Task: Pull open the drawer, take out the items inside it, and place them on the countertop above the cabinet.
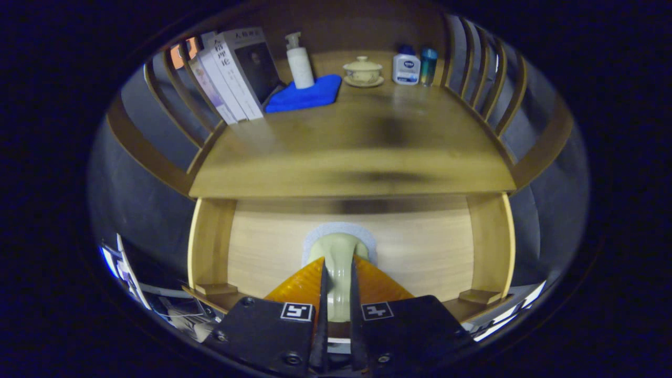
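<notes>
Partly hidden, the handle (338, 262) sits clamped in the claw (338, 283).

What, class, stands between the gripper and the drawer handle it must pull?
Nothing visible does. The gripper already has its two fingers closed on either side of the pale drawer handle, which projects from the wooden drawer front below the countertop.

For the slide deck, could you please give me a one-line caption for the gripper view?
Hand-held gripper shut on the drawer handle, with books and a lidded cup on the countertop above.
</notes>
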`<control>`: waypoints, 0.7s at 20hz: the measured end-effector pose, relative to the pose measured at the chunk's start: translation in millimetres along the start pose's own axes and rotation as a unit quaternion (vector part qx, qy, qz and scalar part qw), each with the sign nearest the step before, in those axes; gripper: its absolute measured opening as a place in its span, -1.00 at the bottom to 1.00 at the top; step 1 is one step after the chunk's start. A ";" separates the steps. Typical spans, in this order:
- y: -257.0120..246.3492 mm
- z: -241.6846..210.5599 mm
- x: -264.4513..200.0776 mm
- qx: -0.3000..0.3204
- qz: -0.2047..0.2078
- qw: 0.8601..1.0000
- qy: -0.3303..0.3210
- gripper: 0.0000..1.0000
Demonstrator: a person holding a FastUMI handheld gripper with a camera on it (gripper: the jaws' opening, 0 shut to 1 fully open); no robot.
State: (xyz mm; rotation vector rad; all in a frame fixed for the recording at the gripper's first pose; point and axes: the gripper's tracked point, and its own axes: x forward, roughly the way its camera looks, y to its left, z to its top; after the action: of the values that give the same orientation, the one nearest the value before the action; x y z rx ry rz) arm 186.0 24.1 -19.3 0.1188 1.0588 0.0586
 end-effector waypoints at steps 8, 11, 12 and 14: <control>8.2 91.0 -5.7 0.041 0.018 0.999 -0.026 -0.58; 5.2 120.7 4.8 0.032 -0.001 0.999 -0.028 -0.59; 4.3 126.5 8.1 0.033 -0.008 0.999 -0.025 -0.59; 5.4 140.6 17.8 0.036 -0.015 0.999 -0.018 -0.59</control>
State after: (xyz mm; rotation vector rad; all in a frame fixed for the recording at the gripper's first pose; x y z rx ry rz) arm 317.4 21.5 34.1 0.1678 1.0264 -0.0078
